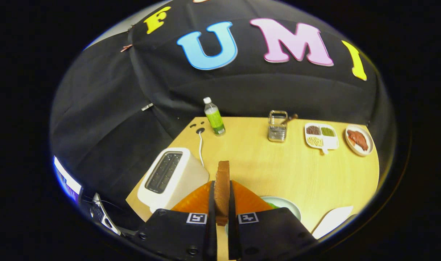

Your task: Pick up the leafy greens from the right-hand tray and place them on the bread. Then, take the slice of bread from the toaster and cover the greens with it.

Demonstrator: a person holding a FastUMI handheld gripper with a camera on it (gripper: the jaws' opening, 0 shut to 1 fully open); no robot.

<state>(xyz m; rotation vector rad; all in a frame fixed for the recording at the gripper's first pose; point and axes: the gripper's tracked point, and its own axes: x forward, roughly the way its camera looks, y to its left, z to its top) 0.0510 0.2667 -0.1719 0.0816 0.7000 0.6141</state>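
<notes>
My gripper is shut on a slice of bread, which stands on edge between the two fingers and rises above their tips. The white toaster sits just to the left of the fingers, its slots dark. Behind the right finger lies a pale round plate with a bit of leafy green showing at its edge; whatever else lies on it is hidden by the gripper. An orange cloth or mat spreads under and around the fingers.
On the far side of the wooden table stand a green-labelled bottle, a metal utensil holder, a white divided tray with food and a plate with meat. A white sheet lies near the right front edge.
</notes>
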